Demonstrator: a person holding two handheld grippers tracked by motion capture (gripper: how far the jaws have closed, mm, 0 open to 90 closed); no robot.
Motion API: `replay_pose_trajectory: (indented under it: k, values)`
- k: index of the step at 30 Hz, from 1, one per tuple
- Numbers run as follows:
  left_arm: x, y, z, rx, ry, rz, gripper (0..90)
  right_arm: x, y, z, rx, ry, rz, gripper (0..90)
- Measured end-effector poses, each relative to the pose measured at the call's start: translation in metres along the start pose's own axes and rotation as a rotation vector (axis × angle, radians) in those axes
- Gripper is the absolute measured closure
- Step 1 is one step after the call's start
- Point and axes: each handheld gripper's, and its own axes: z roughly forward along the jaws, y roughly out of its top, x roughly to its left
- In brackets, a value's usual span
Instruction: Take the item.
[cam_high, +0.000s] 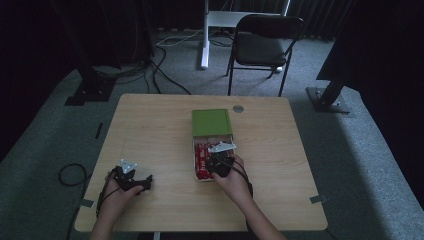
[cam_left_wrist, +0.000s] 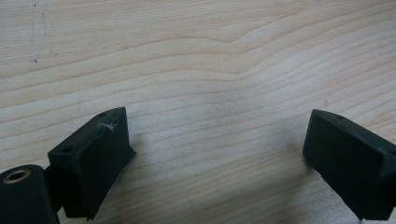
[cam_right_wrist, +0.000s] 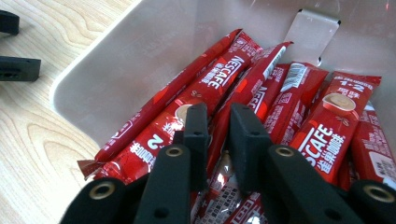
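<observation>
An open pale box (cam_right_wrist: 107, 70) holds several red Nescafe coffee sticks (cam_right_wrist: 327, 126); in the high view it sits mid-table (cam_high: 194, 172) with its green lid (cam_high: 211, 121) lying just behind it. My right gripper (cam_right_wrist: 218, 123) reaches down into the box, its jaws nearly together around one red stick (cam_right_wrist: 254, 77). The high view shows it above the box (cam_high: 215, 161). Near the front left edge of the table, my left gripper (cam_high: 146, 183) rests low over bare wood, jaws wide apart (cam_left_wrist: 219, 140) with nothing between them. Its jaws also appear in the right gripper view (cam_right_wrist: 11, 44).
The wooden table (cam_high: 150, 130) has a small grey round cap (cam_high: 238, 108) near its far edge. A black folding chair (cam_high: 262, 42) and a white stand (cam_high: 205, 35) are behind the table. Cables (cam_high: 70, 175) lie on the carpet at left.
</observation>
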Motion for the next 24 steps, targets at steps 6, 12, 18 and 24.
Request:
replay_pose_trajectory:
  k: [6, 12, 18, 24]
  values:
    - [0.0, 0.0, 0.0, 0.0, 0.0, 0.0, 8.3, -0.001, 0.002, -0.001, -0.005, 0.004, 0.022, 83.9]
    - [0.0, 0.0, 0.0, 0.0, 0.0, 0.001, 8.3, -0.004, 0.004, -0.008, -0.033, 0.028, 0.04, 85.3]
    - [0.0, 0.0, 0.0, 0.0, 0.0, 0.002, 8.3, -0.004, 0.008, -0.019, -0.075, 0.052, 0.036, 85.9]
    - [0.0, 0.0, 0.0, 0.001, 0.0, 0.0, 8.3, -0.008, 0.007, -0.026, -0.094, 0.069, 0.051, 86.0]
